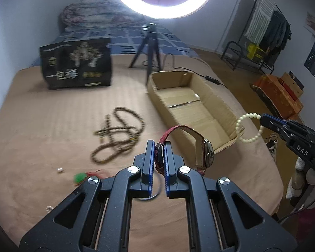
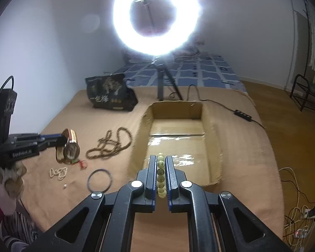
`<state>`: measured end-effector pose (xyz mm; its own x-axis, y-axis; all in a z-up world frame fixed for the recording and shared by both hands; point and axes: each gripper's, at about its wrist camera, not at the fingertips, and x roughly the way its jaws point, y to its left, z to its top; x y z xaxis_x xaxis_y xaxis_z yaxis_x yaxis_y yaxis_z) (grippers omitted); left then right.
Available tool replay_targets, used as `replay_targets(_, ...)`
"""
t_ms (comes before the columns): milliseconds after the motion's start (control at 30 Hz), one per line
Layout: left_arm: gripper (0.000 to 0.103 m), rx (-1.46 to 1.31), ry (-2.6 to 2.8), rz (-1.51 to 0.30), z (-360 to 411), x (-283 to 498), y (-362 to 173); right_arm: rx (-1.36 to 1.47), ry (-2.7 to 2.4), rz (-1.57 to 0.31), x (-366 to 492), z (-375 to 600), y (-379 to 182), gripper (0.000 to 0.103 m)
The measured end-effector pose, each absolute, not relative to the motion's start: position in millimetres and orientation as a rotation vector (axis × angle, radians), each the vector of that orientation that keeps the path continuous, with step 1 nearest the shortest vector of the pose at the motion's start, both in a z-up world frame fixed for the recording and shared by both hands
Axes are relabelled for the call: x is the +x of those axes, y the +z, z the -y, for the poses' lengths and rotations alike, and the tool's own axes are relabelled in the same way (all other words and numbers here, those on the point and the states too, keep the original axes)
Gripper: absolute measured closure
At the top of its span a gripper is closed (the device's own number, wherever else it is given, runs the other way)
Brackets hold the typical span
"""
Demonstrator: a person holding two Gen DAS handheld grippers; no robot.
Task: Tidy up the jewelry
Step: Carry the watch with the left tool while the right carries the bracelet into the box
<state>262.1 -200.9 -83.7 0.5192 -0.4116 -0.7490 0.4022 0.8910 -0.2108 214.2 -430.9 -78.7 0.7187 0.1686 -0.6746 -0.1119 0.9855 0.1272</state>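
Left wrist view: left tongs (image 1: 158, 147) clamp a red-strapped wristwatch (image 1: 199, 149); right tongs (image 1: 262, 118), at three o'clock, pinch a pearl bracelet (image 1: 248, 127) beside the cardboard box (image 1: 216, 105); blurred bead necklace (image 1: 117, 134) at ten.

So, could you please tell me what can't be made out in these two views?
- Watch face: left view shows it edge-on; right view is blurred.
- Box floor: glare in the right view.
- Small bead, green charm: blurred, too small.
- Bracelet: right fingers hide most of it in the right view.
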Motion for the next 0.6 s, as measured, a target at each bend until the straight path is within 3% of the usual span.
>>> replay_targets(600,0.097,-0.079,-0.529,-0.95,275.2,290.0,-121.6,0.123,0.095,-0.795,273.8,465.5,-113.9,0.098)
